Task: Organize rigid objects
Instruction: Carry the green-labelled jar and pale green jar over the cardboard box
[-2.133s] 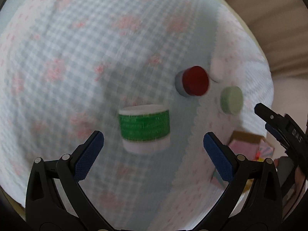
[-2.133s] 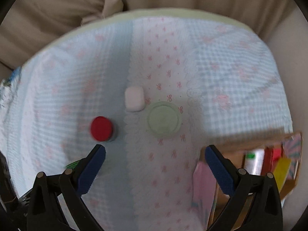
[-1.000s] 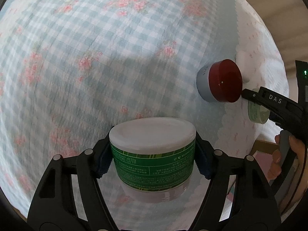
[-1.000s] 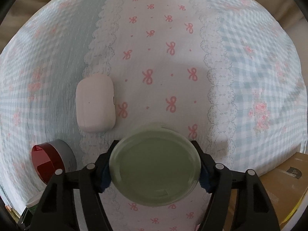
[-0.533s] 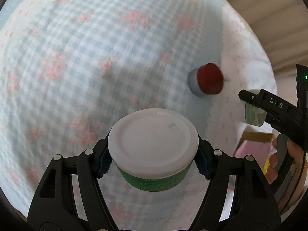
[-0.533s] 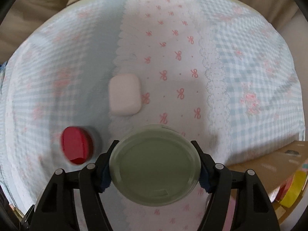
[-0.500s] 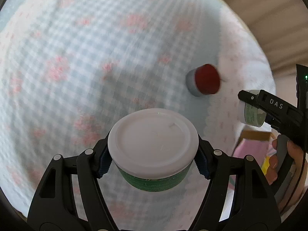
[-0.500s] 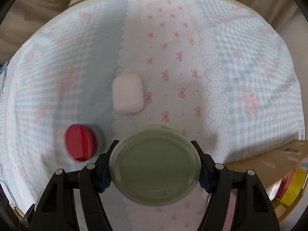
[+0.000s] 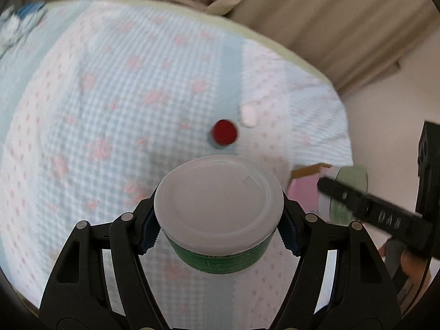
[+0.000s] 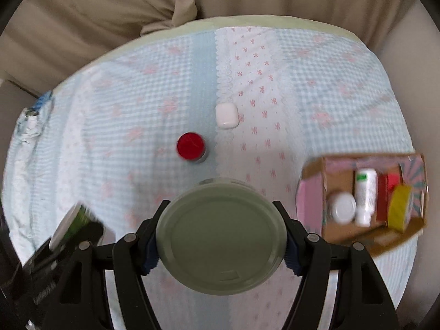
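Broadly, a quilt (image 10: 330,88) in blue gingham with a white bow-print stripe covers the surface below both tools; whether a bed or a bench lies under it cannot be told. Beige fabric (image 10: 82,22) bunches behind its far edge. At the quilt's right side sits a cardboard box (image 10: 313,176) with pink outer walls, open on top, holding a white jar, a white bottle with a green label, something red and a yellow roll.

Next, the left tool (image 9: 218,229) is clamped on a tub (image 9: 220,258) with a green label and white lid, its blue pads pressing the tub's sides, lifted clear of the quilt. The right tool (image 10: 221,244) grips a jar (image 10: 221,236) by its pale green lid in the same way, also raised, with the box to its right.

Down on the quilt stay a red-capped pot (image 10: 190,147) on the gingham and a white case (image 10: 226,115) just beyond it, on the stripe's edge, near each other but apart.
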A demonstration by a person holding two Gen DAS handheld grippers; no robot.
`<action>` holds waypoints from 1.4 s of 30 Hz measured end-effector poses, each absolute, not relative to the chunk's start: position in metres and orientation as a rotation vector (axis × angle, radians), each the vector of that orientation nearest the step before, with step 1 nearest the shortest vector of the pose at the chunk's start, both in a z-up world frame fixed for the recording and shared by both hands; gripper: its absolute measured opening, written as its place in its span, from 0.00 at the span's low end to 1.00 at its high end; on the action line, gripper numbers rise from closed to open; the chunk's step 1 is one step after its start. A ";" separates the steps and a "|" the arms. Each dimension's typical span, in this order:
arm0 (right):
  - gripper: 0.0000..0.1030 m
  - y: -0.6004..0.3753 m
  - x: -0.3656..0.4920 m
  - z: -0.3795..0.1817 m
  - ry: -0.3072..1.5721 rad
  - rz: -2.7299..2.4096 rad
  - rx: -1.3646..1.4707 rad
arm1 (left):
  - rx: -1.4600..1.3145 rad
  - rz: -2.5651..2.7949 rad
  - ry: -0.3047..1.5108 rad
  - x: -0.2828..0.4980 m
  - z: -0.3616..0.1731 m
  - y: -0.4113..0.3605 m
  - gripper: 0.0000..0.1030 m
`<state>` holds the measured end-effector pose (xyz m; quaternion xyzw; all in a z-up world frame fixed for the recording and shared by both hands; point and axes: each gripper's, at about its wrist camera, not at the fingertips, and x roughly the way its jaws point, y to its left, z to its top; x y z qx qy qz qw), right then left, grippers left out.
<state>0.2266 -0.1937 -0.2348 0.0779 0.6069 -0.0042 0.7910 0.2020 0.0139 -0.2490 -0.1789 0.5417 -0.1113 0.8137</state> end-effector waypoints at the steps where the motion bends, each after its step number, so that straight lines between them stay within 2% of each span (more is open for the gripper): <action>1: 0.64 -0.197 0.216 -0.225 1.301 -0.005 0.182 | -0.371 -0.250 1.146 0.200 -0.239 0.010 0.66; 11: 0.65 -0.262 0.153 -0.182 1.247 -0.027 0.227 | -0.339 -0.323 1.085 0.173 -0.182 -0.076 0.66; 17: 0.65 -0.338 0.129 -0.178 1.259 -0.039 0.188 | -0.359 -0.332 1.109 0.164 -0.183 -0.157 0.66; 28: 0.65 -0.451 0.128 -0.221 1.322 -0.050 0.140 | -0.295 -0.358 1.210 0.197 -0.235 -0.290 0.66; 42: 0.65 -0.480 0.159 -0.297 1.388 0.042 0.153 | -0.084 -0.402 1.387 0.255 -0.335 -0.374 0.66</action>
